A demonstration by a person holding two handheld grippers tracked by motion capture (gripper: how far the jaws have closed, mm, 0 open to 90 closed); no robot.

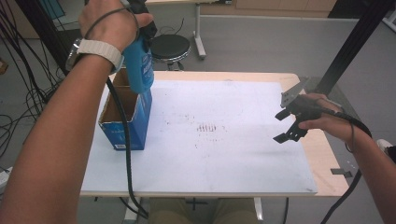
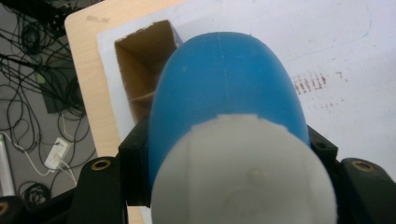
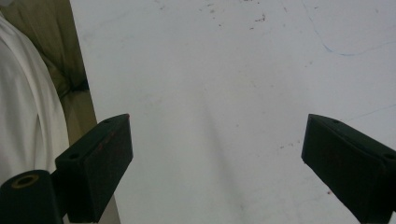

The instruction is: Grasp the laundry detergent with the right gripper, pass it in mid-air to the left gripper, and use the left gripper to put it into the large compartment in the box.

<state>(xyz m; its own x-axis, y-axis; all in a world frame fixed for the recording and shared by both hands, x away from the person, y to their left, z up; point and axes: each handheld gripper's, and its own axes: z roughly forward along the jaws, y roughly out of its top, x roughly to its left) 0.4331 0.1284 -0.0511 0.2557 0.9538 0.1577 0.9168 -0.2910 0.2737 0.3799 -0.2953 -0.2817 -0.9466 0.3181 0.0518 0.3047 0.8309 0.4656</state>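
Step in hand: as I judge it, lowering the blue bottle (image 1: 140, 67) into the open carton (image 1: 125, 122). The carton stands at 9 o'clock on the white mat (image 1: 210, 154); the bottle hangs base-down over the carton's mouth, its lower end at or just inside the rim.

Left gripper (image 2: 229, 154): my jaws are clamped on the blue bottle, 1 black jaw on each flank just under the white cap (image 2: 243, 172). I should keep the grip firm, since the body is smooth and rounded and could slip.

Alignment: in the left gripper view the bottle covers most of the opening, and the free cavity shows toward 10 o'clock. I should centre the base over the cavity before descending, so it does not catch the rim.

Descent: straight down and slow. The carton is light cardboard and is held by nothing; a push against its wall would likely tip or slide it.

Carton: tall rectangular box, blue printed outside, plain brown board inside, top flaps gone or folded out of sight.

Bottle: glossy blue plastic, oval in section, with a faint mould seam along its length; the cap is matte white and domed.

Mat: flat white sheet with faint reddish speckles near its centre, lying on a pale wooden table (image 1: 327, 158).

Right gripper (image 1: 289, 126): at 3 o'clock, my 2 jaws stand wide apart over bare mat, holding nothing. It could steady the carton if needed.
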